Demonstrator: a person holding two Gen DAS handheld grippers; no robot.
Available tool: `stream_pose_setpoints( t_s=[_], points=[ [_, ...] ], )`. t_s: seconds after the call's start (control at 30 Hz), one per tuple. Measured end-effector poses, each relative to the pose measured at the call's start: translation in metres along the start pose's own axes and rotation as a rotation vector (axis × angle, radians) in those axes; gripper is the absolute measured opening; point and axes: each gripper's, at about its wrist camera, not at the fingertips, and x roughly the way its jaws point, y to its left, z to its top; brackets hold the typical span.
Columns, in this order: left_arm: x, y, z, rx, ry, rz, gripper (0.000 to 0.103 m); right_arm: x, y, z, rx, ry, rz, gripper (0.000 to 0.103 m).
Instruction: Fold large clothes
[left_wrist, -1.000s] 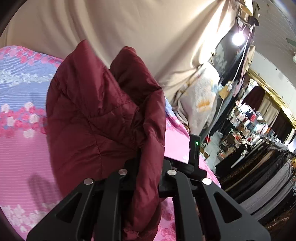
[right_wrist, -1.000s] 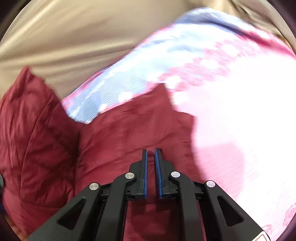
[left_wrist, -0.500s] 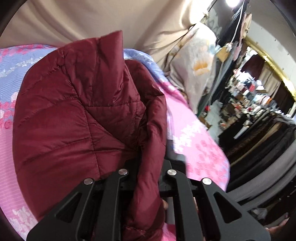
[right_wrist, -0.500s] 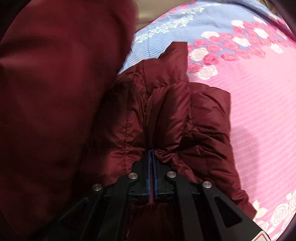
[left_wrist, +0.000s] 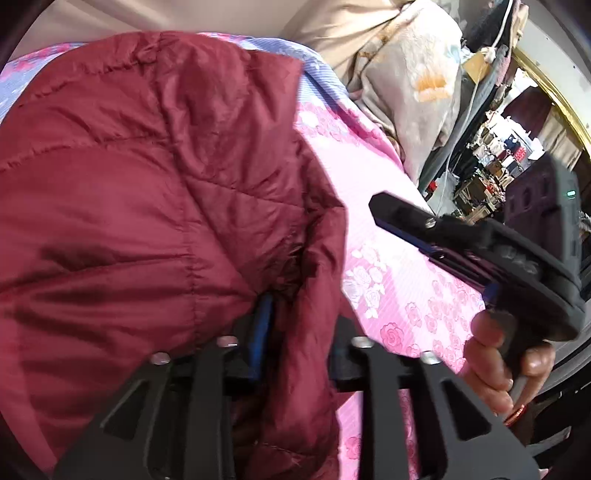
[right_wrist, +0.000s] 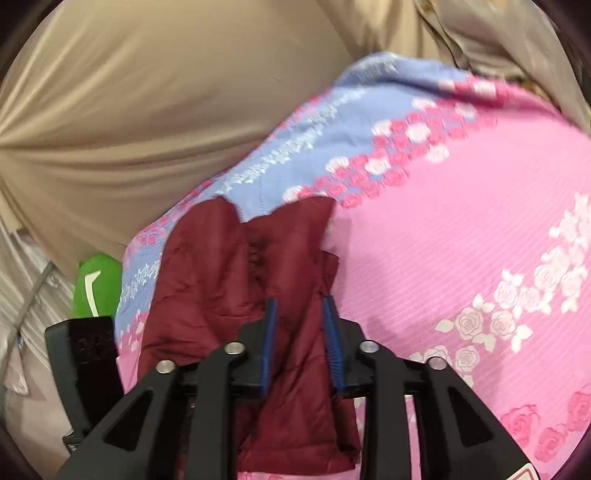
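Pink rose-print bedsheet (right_wrist: 461, 229) — beige curtain (right_wrist: 147, 92) behind.

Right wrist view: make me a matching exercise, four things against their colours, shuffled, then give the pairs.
Things:
1. jacket
2. bedsheet
3. curtain
4. bag

Colours:
A. beige
B. green
C. maroon
D. pink with roses

Pairs: 1-C, 2-D, 3-A, 4-B
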Motion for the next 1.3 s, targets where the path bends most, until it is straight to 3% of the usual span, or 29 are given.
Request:
stream_pose_setpoints(
  t_s=[0.1, 0.23, 0.27, 0.33, 0.47, 0.63, 0.67, 0.7, 0.73, 0.8, 0.83, 0.97, 1.07, 1.2, 1.3],
  points=[
    [-0.027, -0.003, -0.004, -0.025, -0.029, -0.048, 0.07, -0.021, 0.021, 0.003, -0.088, -0.029, -0.006, 0.048],
    [-0.107, 0.007, -0.016, -0.062, -0.201, -0.066, 0.086, -0.039, 0.042, 0.007, -0.196, -0.074, -0.019, 0.062],
    [-0.126, 0.015, -0.021, -0.085, -0.247, -0.058, 0.092, -0.045, 0.049, 0.003, -0.219, -0.077, -0.002, 0.064],
    [-0.166, 0.04, -0.041, -0.156, -0.326, -0.012, 0.093, -0.049, 0.055, -0.006, -0.239, -0.06, 0.041, 0.069],
    [-0.186, 0.079, -0.08, -0.29, -0.308, 0.077, 0.093, -0.05, 0.08, -0.041, -0.314, 0.014, 0.102, 0.074],
    [-0.166, 0.111, -0.135, -0.463, -0.194, 0.021, 0.093, -0.032, 0.096, -0.078, -0.305, 0.105, 0.142, 0.074],
    [-0.156, 0.109, -0.136, -0.485, -0.178, -0.006, 0.093, -0.028, 0.097, -0.08, -0.3, 0.102, 0.124, 0.073],
    [-0.149, 0.111, -0.141, -0.506, -0.156, -0.046, 0.093, -0.024, 0.096, -0.08, -0.298, 0.08, 0.074, 0.058],
    [-0.142, 0.11, -0.142, -0.519, -0.139, -0.07, 0.093, -0.023, 0.093, -0.079, -0.292, 0.058, 0.038, 0.034],
    [-0.132, 0.1, -0.139, -0.499, -0.129, -0.088, 0.093, -0.027, 0.078, -0.071, -0.213, 0.034, 0.044, 0.016],
    [-0.129, 0.096, -0.135, -0.479, -0.128, -0.089, 0.093, -0.031, 0.068, -0.069, -0.166, 0.024, 0.062, 0.012],
    [-0.117, 0.084, -0.122, -0.416, -0.118, -0.038, 0.093, -0.028, 0.02, -0.077, 0.0, 0.06, 0.072, 0.009],
    [-0.094, 0.09, -0.123, -0.411, -0.055, 0.069, 0.093, -0.004, -0.012, -0.096, 0.111, 0.145, 0.067, 0.009],
    [-0.088, 0.076, -0.119, -0.301, -0.054, 0.184, 0.093, 0.011, -0.022, -0.11, 0.152, 0.191, 0.073, 0.008],
    [-0.096, 0.069, -0.116, -0.281, -0.061, 0.224, 0.093, 0.0, -0.016, -0.103, 0.106, 0.198, 0.064, 0.016]
  ],
)
